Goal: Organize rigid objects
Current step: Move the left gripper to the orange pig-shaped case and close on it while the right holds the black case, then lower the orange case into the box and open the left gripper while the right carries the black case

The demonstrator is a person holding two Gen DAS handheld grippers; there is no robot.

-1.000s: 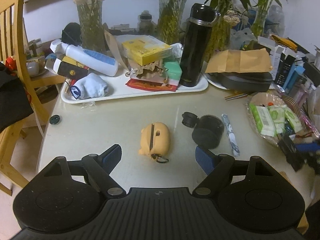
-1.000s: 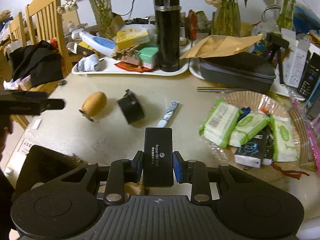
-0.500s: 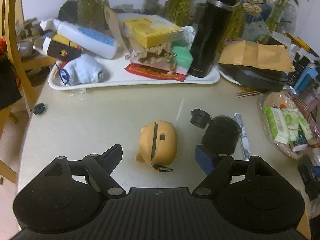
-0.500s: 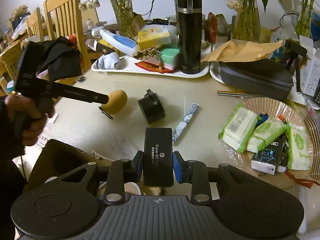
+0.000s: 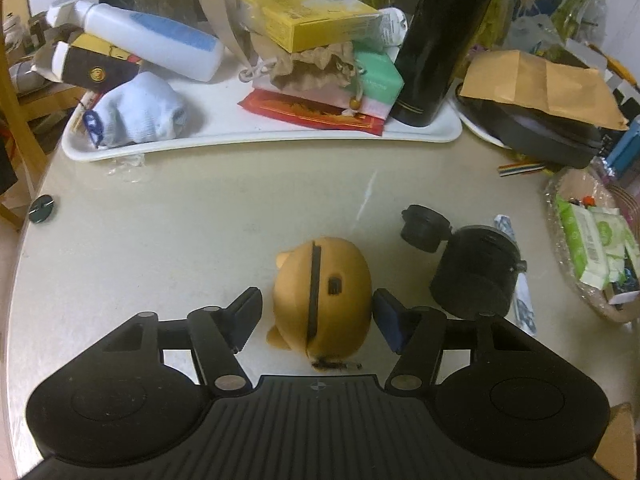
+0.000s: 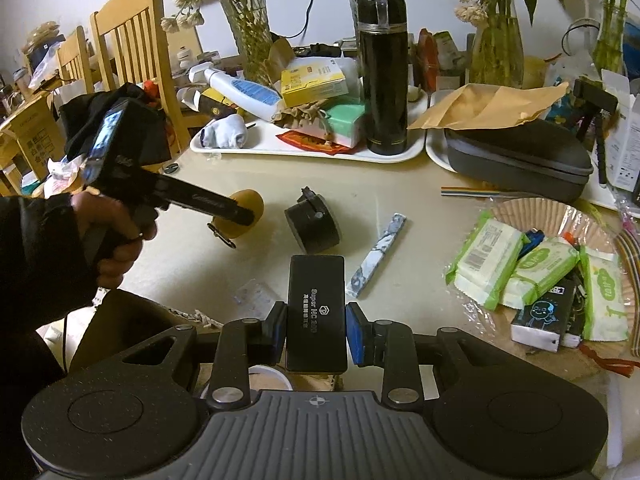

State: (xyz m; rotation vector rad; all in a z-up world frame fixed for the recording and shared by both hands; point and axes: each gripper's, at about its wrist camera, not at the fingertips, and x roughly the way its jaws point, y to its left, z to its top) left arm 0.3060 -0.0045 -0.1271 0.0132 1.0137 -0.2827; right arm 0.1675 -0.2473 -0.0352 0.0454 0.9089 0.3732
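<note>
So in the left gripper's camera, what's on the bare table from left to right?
Small dark disc → yellow bear-shaped case → black round cap → black cylinder → patterned stick → basket of wipe packs.

The left gripper (image 5: 316, 318) is hanging low with its jaws spread wide, one finger on each side of a gap. The person's left hand (image 6: 110, 232) is gripping its handle. The right gripper (image 6: 316, 330) is pointing forward, fingers pressed inward, clamping.
</note>
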